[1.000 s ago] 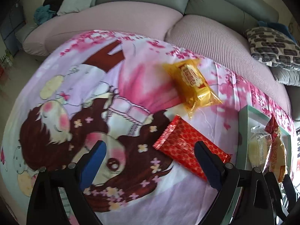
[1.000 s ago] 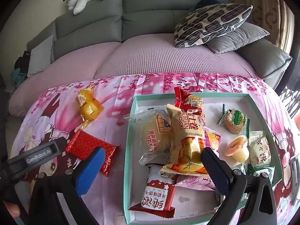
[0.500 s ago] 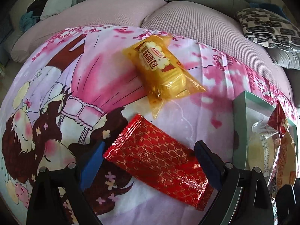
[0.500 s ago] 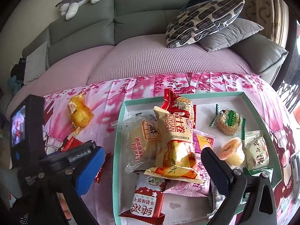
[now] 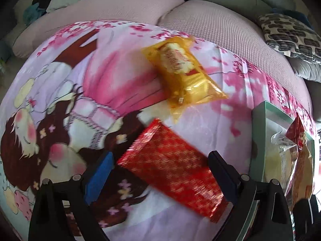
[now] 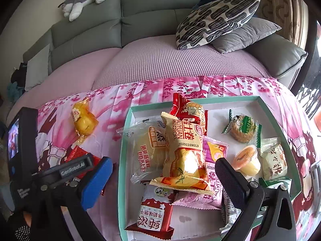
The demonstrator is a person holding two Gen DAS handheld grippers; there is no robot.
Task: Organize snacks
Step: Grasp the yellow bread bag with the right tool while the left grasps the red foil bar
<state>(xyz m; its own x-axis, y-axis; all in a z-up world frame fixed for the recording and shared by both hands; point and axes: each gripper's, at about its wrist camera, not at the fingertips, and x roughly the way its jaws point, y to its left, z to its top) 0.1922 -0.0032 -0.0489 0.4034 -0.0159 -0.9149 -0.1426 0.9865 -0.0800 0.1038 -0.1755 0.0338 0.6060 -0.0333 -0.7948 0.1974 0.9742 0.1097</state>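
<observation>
Your left gripper (image 5: 160,172) hangs with jaws spread wide over a red foil snack packet (image 5: 170,168) on the pink cartoon-print cloth (image 5: 60,104).

From left to right: the red packet lies flat between the blue pad and the black pad of your left gripper, neither pad pressing on it, though motion blur softens its edges. Just beyond its far end lies a yellow snack packet (image 5: 182,72), also on the cloth. Further right stands the mint-green tray (image 6: 123,140), piled with wrapped snacks: a steamed cake in clear wrap (image 6: 146,148), a Swiss roll packet (image 6: 184,152), a small jelly cup (image 6: 246,158). Your right gripper (image 6: 160,174) hovers above the tray's left side, jaws parted and holding nothing.
</observation>
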